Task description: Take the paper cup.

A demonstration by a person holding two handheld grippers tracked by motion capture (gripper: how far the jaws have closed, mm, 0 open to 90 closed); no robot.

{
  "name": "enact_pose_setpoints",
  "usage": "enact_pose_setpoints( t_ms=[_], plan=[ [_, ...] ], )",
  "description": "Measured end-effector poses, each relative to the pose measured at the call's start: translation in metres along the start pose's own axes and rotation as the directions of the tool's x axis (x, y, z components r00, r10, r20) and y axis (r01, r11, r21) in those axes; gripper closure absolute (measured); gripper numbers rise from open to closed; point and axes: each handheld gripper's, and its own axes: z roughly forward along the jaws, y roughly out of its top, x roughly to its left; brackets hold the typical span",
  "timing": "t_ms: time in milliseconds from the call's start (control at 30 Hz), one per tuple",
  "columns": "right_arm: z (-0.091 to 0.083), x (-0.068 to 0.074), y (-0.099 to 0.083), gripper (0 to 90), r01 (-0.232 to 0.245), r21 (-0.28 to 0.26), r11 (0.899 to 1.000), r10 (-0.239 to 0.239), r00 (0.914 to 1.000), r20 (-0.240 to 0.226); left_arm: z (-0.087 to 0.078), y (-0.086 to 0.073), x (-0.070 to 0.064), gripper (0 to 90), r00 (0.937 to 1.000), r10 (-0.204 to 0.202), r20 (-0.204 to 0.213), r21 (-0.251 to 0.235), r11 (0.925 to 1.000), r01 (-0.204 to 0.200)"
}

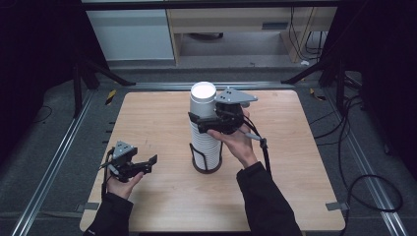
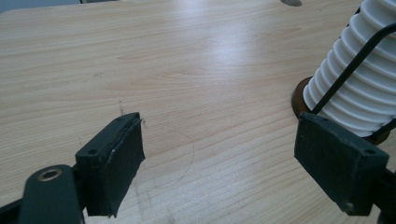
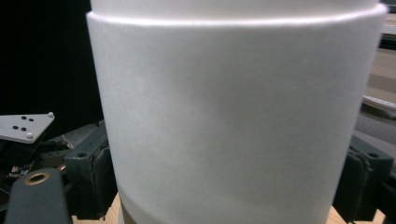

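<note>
A tall stack of white paper cups (image 1: pixel 206 145) stands in a black wire holder on a round brown base (image 1: pixel 206 169) at the middle of the wooden table (image 1: pixel 157 118). My right gripper (image 1: pixel 204 120) is shut on the top cup (image 1: pixel 203 98), high on the stack. In the right gripper view the cup's white wall (image 3: pixel 233 116) sits between both pads. My left gripper (image 1: pixel 149 164) is held low at the front left, open and holding nothing. In the left gripper view, bare wood lies between its jaws (image 2: pixel 219 158), and the ribbed stack (image 2: pixel 359 88) rises at the right.
The table's front and left edges lie close to my left hand. Black frame legs (image 1: pixel 98 69) and cables (image 1: pixel 354 162) stand on the grey floor around the table. Pale cabinets (image 1: pixel 133 29) line the back.
</note>
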Motion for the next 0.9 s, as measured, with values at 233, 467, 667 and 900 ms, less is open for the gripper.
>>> enact_pose_setpoints(
  t_ms=[233, 467, 667, 900],
  plan=[
    [-0.003, 0.0, 0.003, 13.7, 0.0, -0.041, 0.999, 0.0, 1.0, -0.006, 0.0, 0.0, 0.0, 15.1, 1.0, -0.001, 0.0, -0.001, 1.0, 0.001],
    [-0.011, 0.002, 0.02, 14.4, 0.007, -0.065, 0.998, -0.007, 0.9999, -0.008, -0.001, 0.0, -0.001, 15.0, 1.0, 0.004, 0.002, 0.001, 1.0, -0.004],
    [-0.016, 0.003, 0.03, 14.6, 0.019, -0.088, 0.996, -0.02, 0.9998, -0.01, -0.001, 0.0, 0.0, 15.1, 1.0, -0.001, 0.002, 0.0, 1.0, 0.001],
    [-0.027, 0.006, 0.048, 14.7, 0.035, -0.131, 0.991, -0.038, 0.9992, -0.016, -0.002, 0.001, 0.0, 15.1, 1.0, 0.001, 0.005, 0.0, 1.0, -0.001]
  ],
)
